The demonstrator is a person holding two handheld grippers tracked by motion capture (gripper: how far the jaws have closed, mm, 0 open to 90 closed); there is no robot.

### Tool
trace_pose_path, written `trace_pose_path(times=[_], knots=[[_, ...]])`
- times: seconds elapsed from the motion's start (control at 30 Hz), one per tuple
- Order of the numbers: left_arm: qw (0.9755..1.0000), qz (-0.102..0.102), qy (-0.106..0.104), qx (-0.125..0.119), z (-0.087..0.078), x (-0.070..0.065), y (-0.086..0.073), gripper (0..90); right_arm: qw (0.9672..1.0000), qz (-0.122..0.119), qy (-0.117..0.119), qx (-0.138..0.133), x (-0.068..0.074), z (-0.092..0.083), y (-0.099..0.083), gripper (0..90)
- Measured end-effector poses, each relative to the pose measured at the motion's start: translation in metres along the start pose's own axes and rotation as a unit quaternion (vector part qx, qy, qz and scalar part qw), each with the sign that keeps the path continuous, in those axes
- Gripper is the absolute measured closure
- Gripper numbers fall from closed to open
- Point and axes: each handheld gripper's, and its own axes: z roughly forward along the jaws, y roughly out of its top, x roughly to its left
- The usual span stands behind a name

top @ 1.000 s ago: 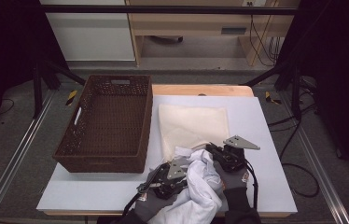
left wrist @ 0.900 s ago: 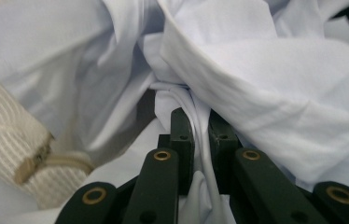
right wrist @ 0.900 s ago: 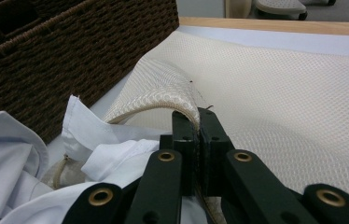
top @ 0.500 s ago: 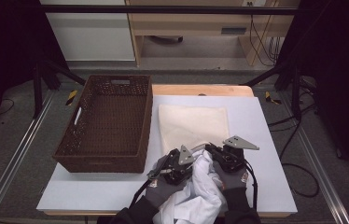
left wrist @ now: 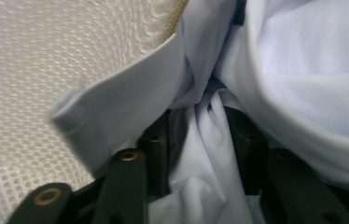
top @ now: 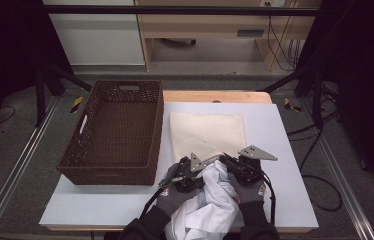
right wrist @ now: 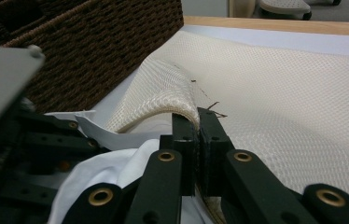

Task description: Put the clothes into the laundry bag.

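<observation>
Beside mesh bag (top: 207,135), wicker basket (top: 115,132), white shirt (top: 210,205)

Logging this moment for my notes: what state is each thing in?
Cream mesh bag: flat on the table, near edge lifted.
White shirt: crumpled, at the bag's lifted edge.
Brown wicker basket: upright, empty.
Right gripper: jaws shut on the bag's edge.
Left gripper: jaws just opening, shirt cloth between them.
</observation>
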Motion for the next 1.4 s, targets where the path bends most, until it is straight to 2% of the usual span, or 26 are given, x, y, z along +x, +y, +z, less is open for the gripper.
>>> trace_pose_path(times=[0.03, 0.07, 0.1, 0.17, 0.2, 0.23, 0.27, 0.47, 0.53, 0.7, 0.83, 0.93, 1.03, 1.17, 1.27, 1.4], knots=[[1.0, 0.0, 0.0, 0.0, 0.0, 0.0, 0.0, 53.9, 1.0, 0.0, 0.0, 0.0, 0.0, 0.0, 0.0, 87.7], [0.9999, 0.004, -0.004, -0.011, -0.011, -0.002, -0.001, 51.0, 1.0, -0.001, -0.001, 0.0, -0.001, 0.0, 0.0, 87.7], [0.9999, 0.004, -0.004, -0.011, -0.011, -0.002, -0.001, 48.5, 1.0, -0.001, -0.001, 0.0, -0.001, 0.0, 0.0, 87.7], [0.9997, 0.005, -0.012, -0.021, -0.023, -0.005, -0.002, 43.4, 1.0, 0.0, -0.002, 0.0, -0.001, -0.001, 0.0, 87.6], [0.9993, 0.01, -0.016, -0.031, -0.035, -0.007, -0.004, 41.5, 1.0, 0.0, -0.002, 0.0, -0.001, -0.001, 0.0, 87.6], [0.9993, 0.01, -0.016, -0.031, -0.035, -0.007, -0.004, 39.7, 1.0, 0.0, -0.002, 0.0, -0.001, -0.001, 0.0, 87.6], [0.9988, 0.008, -0.025, -0.041, -0.045, -0.008, -0.005, 38.5, 1.0, -0.001, -0.003, 0.0, -0.001, -0.001, 0.0, 87.6], [0.9974, -0.005, -0.047, -0.055, -0.065, -0.013, -0.006, 34.5, 1.0, -0.001, -0.003, 0.001, -0.001, 0.0, 0.0, 87.6], [0.997, -0.001, -0.052, -0.058, -0.069, -0.018, -0.006, 34.1, 1.0, 0.0, -0.002, 0.001, -0.001, 0.0, 0.0, 87.6], [0.9964, -0.001, -0.063, -0.056, -0.064, -0.028, -0.006, 31.6, 1.0, 0.0, -0.002, 0.001, -0.001, 0.0, 0.0, 87.6], [0.9964, 0.002, -0.071, -0.046, -0.046, -0.039, -0.003, 31.0, 1.0, -0.001, -0.002, 0.003, 0.0, 0.0, 0.0, 87.6], [0.9973, 0.004, -0.068, -0.029, -0.026, -0.045, -0.001, 37.2, 1.0, -0.001, -0.001, 0.004, 0.0, 0.0, 0.0, 87.6], [0.9982, 0.0, -0.06, -0.008, -0.011, -0.044, 0.0, 51.3, 1.0, -0.001, -0.002, 0.005, 0.0, 0.001, 0.0, 87.6], [0.9981, -0.002, -0.061, 0.003, -0.005, -0.039, 0.002, 74.5, 1.0, 0.0, -0.001, 0.004, -0.001, 0.001, 0.0, 87.6], [0.999, 0.008, -0.044, 0.002, -0.005, -0.037, 0.007, 80.2, 1.0, 0.0, -0.001, 0.003, -0.001, 0.0, 0.0, 87.6], [0.9995, 0.008, -0.029, 0.008, 0.0, -0.03, 0.017, 81.1, 1.0, 0.001, -0.004, -0.001, -0.002, -0.002, 0.001, 87.6]])
